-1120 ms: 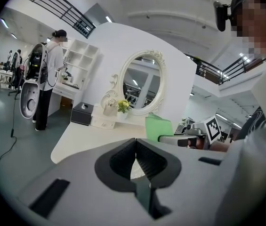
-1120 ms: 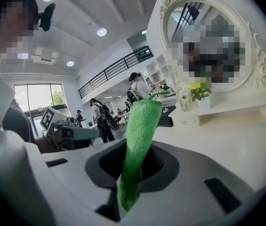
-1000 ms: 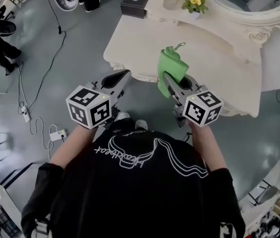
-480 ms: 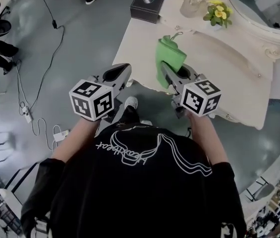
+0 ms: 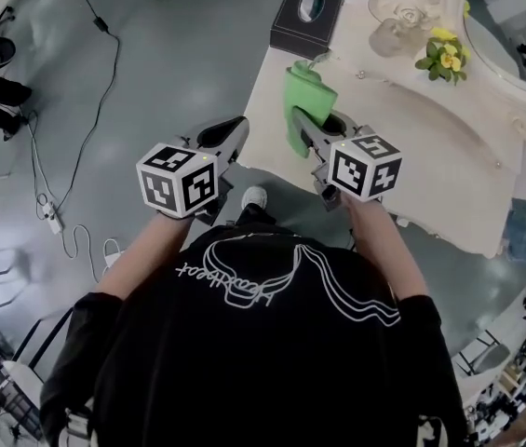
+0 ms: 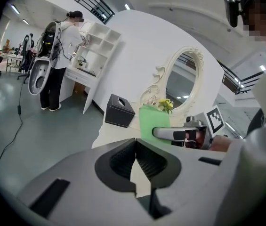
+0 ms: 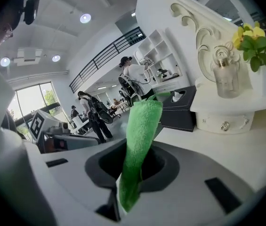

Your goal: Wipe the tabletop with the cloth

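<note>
Cloth [image 7: 141,131] in long strip, long axis along jaws of right claw [image 5: 313,128], free end pointing out past tips; jaws pinching near end. Left claw [image 6: 135,157] pressed together, empty.

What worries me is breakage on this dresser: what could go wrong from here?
The green cloth is pinched only near one end in the right hand-held gripper; pressing down may pull it free.
A wide sweep might knock the glass bottle or flower pot.
The tissue box, at a corner of the tabletop, could be pushed off.
</note>
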{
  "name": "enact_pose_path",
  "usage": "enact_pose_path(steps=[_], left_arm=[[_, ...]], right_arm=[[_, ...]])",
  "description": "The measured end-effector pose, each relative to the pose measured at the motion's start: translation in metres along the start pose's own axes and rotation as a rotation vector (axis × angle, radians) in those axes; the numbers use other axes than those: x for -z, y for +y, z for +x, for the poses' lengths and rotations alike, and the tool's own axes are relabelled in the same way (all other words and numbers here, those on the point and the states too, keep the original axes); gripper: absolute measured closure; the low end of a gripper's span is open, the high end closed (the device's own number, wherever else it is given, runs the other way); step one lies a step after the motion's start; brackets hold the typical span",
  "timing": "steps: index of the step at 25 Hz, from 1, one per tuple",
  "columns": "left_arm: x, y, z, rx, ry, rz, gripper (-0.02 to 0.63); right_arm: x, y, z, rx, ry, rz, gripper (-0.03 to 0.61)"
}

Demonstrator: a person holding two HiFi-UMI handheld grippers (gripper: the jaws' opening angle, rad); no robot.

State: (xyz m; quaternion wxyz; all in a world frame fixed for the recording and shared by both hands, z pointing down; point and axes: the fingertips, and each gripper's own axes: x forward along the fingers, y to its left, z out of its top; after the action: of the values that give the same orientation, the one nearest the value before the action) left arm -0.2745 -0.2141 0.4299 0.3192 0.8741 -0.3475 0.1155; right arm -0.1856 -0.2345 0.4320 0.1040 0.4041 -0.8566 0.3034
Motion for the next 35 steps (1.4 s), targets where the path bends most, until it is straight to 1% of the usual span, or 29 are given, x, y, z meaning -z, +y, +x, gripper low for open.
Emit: enact_pose_path(steps=[3,9,12,14,16,24,30,35], left_arm=[[-0.003,0.016,0.003,-0.001,0.015,0.002,0.609],[-0.006,0.042,0.012,-0.001,0.042,0.019,0.609],[-0.008,0.054,0.016,-0.003,0.051,0.011,0.609],[-0.009,0.059,0.019,0.000,0.060,0.007,0.609],[-0.009,0.064,0.023,0.003,0.070,0.015,0.609],[-0.010,0.080,0.039,0.003,0.094,0.005,0.609],[-0.011,0.085,0.047,0.010,0.106,-0.001,0.609],[-0.011,0.085,0.052,0.014,0.106,0.000,0.609]], right_arm=[[0.004,-0.006,0.025,0.029,0.036,-0.019,0.529],[0.013,-0.019,0.069,0.052,0.081,0.000,0.529],[0.017,-0.028,0.088,0.069,0.099,0.013,0.529],[0.021,-0.034,0.099,0.087,0.116,0.001,0.529],[0.023,-0.043,0.109,0.118,0.135,-0.037,0.528],[0.029,-0.071,0.125,0.192,0.184,-0.137,0.526],[0.031,-0.078,0.128,0.214,0.201,-0.158,0.525],[0.034,-0.084,0.129,0.240,0.236,-0.163,0.520]])
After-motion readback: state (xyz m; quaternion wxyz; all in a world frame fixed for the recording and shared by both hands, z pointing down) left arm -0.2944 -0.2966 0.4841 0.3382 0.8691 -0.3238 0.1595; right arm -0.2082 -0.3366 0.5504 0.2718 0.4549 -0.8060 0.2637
